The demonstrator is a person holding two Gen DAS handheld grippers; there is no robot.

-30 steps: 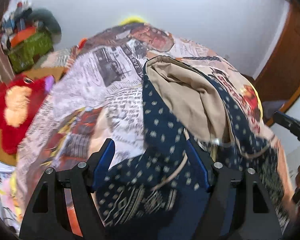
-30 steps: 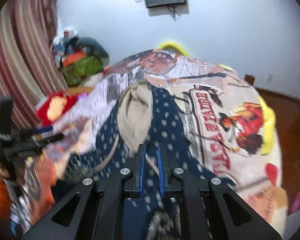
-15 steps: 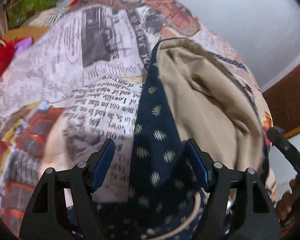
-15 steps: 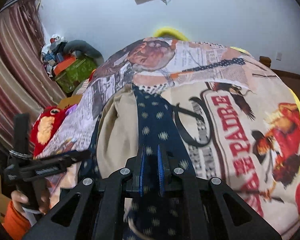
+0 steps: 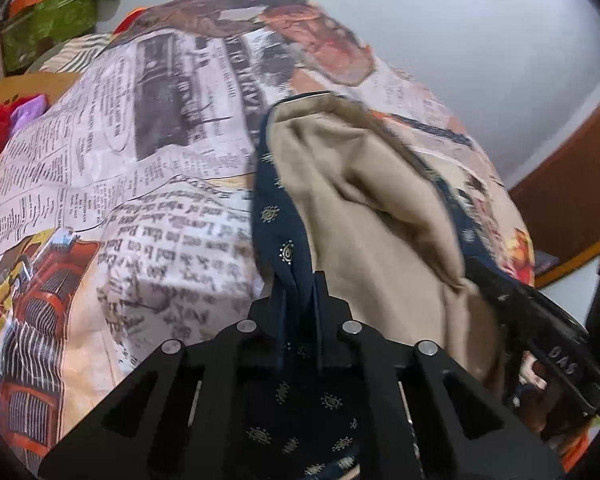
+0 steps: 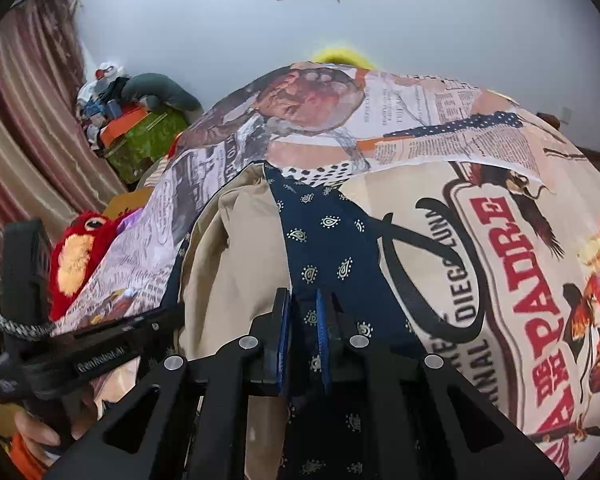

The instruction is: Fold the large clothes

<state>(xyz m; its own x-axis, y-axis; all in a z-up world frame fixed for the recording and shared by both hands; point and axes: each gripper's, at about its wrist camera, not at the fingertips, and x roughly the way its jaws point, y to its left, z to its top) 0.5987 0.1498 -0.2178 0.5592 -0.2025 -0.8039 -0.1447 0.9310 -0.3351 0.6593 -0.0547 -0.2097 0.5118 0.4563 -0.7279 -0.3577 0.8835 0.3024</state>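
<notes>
On the bed's printed cover: navy patterned garment, beige lining up. Left gripper has just closed on its left edge; right gripper pinches the right edge. Advice: lift both edges level, keep cloth taut, lay hems flush.

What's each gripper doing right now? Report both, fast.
Left gripper: just closed, shut on the navy patterned garment.
Right gripper: shut on the same garment's other edge.
</notes>
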